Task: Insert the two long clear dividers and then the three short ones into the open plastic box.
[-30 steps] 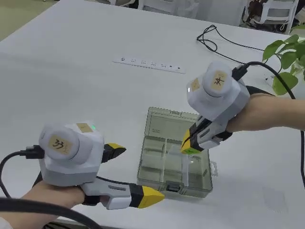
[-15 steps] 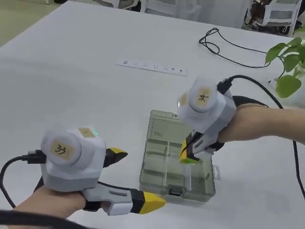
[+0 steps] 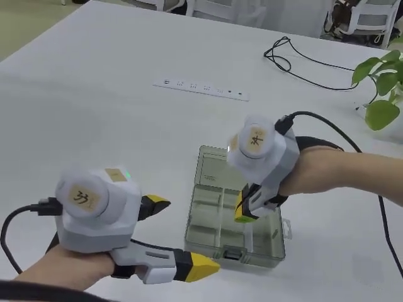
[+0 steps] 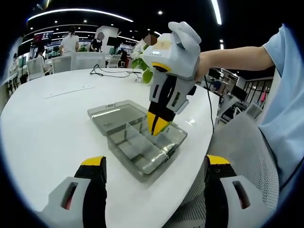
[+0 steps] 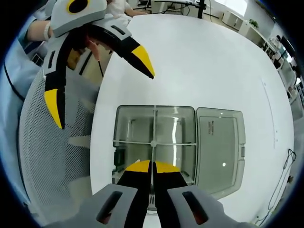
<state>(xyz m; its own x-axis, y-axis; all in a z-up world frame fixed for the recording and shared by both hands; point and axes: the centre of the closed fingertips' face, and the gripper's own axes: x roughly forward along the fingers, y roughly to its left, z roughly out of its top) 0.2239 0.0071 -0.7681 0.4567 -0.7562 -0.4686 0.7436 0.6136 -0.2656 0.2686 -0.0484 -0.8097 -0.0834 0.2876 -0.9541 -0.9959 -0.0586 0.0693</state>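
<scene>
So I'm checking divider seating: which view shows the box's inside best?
The right gripper view, looking straight down into the box, dividers crossing plainly. Head view: the right gripper covers part. Left gripper view: low, slanted.

We log the greenish clear plastic box on the white table, lid open flat, clear dividers crossing inside.

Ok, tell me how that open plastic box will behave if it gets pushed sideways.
The plastic box looks thin-walled and clear, so probably light. Sitting flat on the smooth table, it likely slides rather than tips. Its open lid, lying flat, should add steadiness.
</scene>
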